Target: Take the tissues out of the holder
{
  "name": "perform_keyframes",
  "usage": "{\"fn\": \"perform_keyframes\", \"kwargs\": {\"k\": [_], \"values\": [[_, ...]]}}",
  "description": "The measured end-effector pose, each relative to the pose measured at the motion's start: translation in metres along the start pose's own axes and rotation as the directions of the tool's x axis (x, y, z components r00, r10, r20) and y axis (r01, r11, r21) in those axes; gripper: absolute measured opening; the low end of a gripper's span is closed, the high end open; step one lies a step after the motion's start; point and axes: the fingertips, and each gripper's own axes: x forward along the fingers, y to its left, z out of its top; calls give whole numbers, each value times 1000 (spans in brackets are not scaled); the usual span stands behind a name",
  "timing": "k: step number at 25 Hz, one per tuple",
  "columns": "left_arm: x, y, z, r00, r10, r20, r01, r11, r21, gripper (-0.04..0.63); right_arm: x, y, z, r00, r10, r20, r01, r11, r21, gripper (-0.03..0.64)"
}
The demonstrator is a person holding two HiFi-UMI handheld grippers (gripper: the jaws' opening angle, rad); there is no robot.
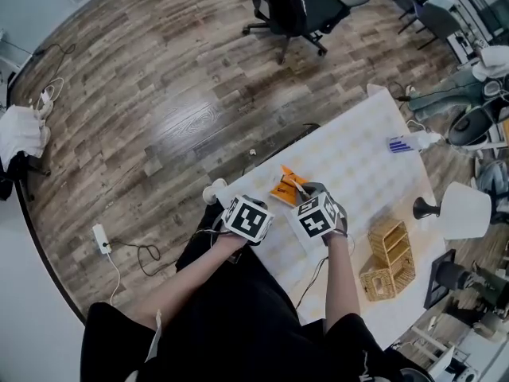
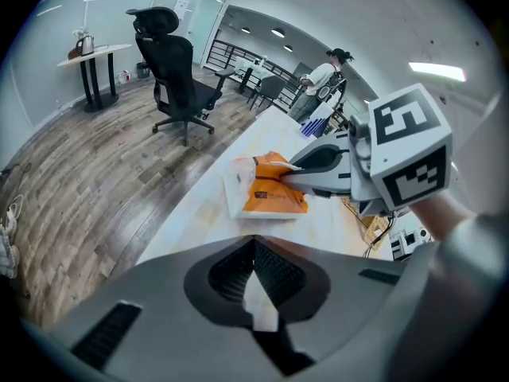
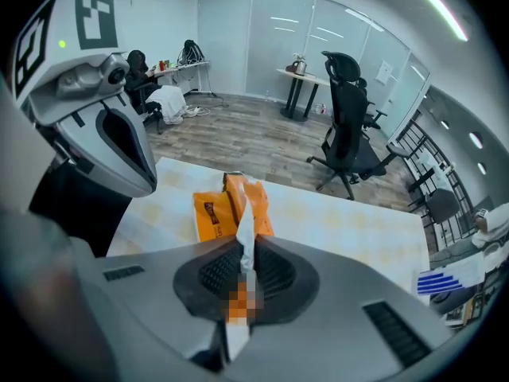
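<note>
— Nearest, at 6 o'clock?
— Left gripper [image 2: 256,273], jaws closed on a white tissue scrap [image 2: 259,302].
— At its 3 o'clock?
— Right gripper [image 3: 242,281], jaws pinched shut on a white strip [image 3: 245,230] leading to the orange tissue pack [image 3: 213,213].
— Pack where?
— On the desk [image 1: 358,157], just at 12 o'clock of both grippers.
— Beyond?
— Wicker baskets [image 1: 388,263] at 4 o'clock; office chair [image 1: 296,6] far off at 12.

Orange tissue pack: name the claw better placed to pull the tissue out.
Right: the right claw is shut on the tissue at the pack; the left claw, off it, pinches a white scrap.
</note>
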Motion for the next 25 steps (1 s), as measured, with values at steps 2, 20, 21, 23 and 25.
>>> {"fn": "perform_keyframes", "kwargs": {"k": [2,20,21,23,25], "values": [[-1,3,0,1000,4,1,-4,1000,2,-2,3,0,2,1000,2,-15,-2,1000,-5,14],[2,5,-8,1000,5,3,-5,1000,-29,-2,5,8,4,997,71,-10,-71,996,45,17],[3,3,-8,1000,3,3,-3,1000,-29,-2,3,7,4,998,67,2,-67,996,53,17],[2,3,-9,1000,9,3,-9,1000,-25,-2,0,5,4,998,57,22,-58,996,67,29],[-1,7,-8,999,32,7,-32,999,-13,-2,-4,3,6,998,48,43,-51,995,80,72]]}}
